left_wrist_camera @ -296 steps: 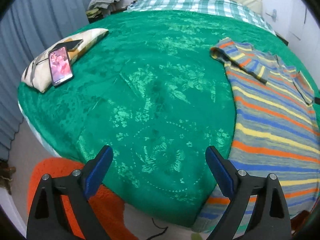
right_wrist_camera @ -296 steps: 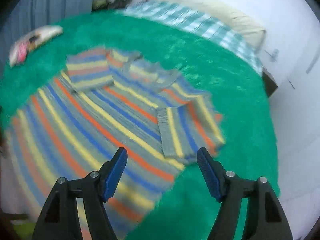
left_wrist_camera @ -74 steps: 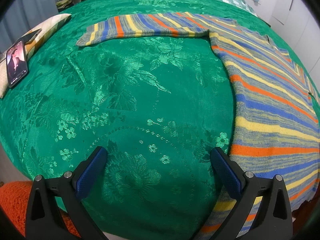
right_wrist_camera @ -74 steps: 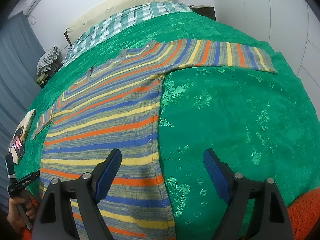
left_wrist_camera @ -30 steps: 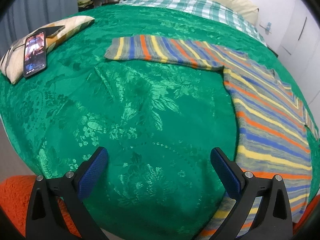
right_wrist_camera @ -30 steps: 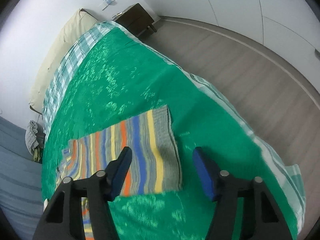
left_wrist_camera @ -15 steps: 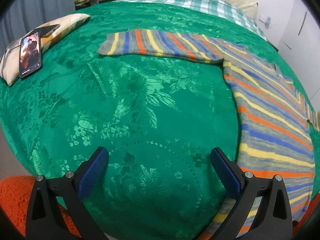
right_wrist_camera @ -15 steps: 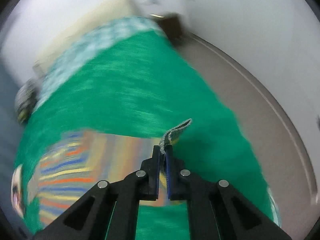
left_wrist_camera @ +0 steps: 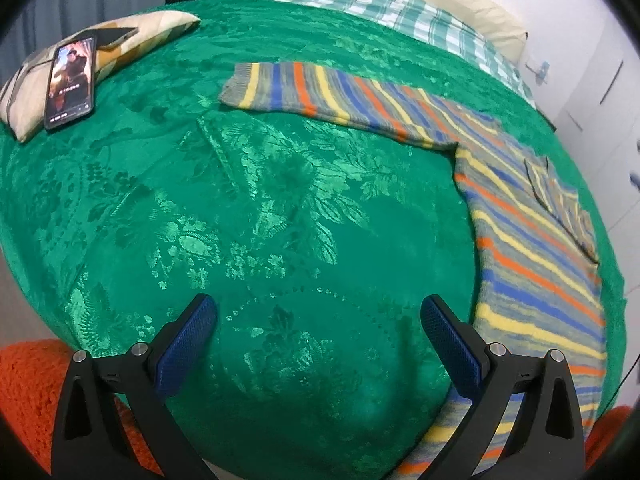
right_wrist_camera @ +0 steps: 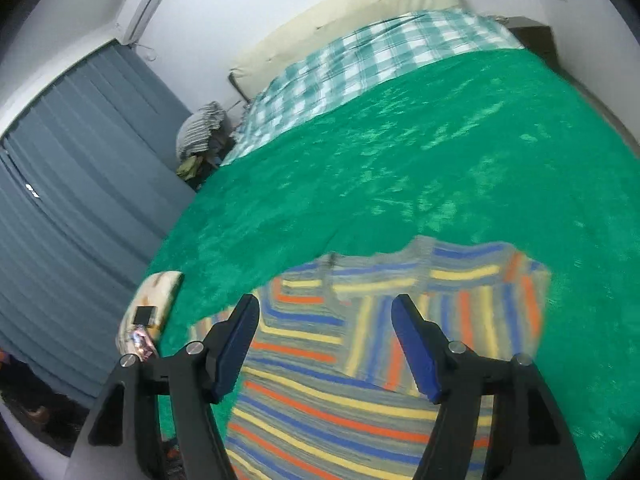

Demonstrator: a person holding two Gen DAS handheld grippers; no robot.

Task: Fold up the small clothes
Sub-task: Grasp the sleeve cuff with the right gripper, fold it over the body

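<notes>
A striped sweater (left_wrist_camera: pixel 532 248) in grey, blue, orange and yellow lies flat on the green bedspread (left_wrist_camera: pixel 260 220). Its left sleeve (left_wrist_camera: pixel 320 92) stretches out sideways. In the right wrist view the right sleeve (right_wrist_camera: pixel 480 316) lies folded back across the chest of the sweater (right_wrist_camera: pixel 340 412). My left gripper (left_wrist_camera: pixel 318 336) hangs open above the bedspread near the bed's front edge, left of the sweater's hem. Above the sweater's chest my right gripper (right_wrist_camera: pixel 324 340) has its jaws opening, with nothing between the pads.
A phone (left_wrist_camera: pixel 70 80) rests on a patterned cushion (left_wrist_camera: pixel 132 40) at the bed's left side. A checked sheet (left_wrist_camera: pixel 380 12) and cream pillow lie at the head. Orange rug (left_wrist_camera: pixel 28 392) shows below the bed edge. Grey curtains (right_wrist_camera: pixel 60 220) hang left.
My right gripper shut on the right sleeve's cuff, carried it left across the sweater and let go; the sleeve now lies folded over the chest. The left gripper has hardly moved.
</notes>
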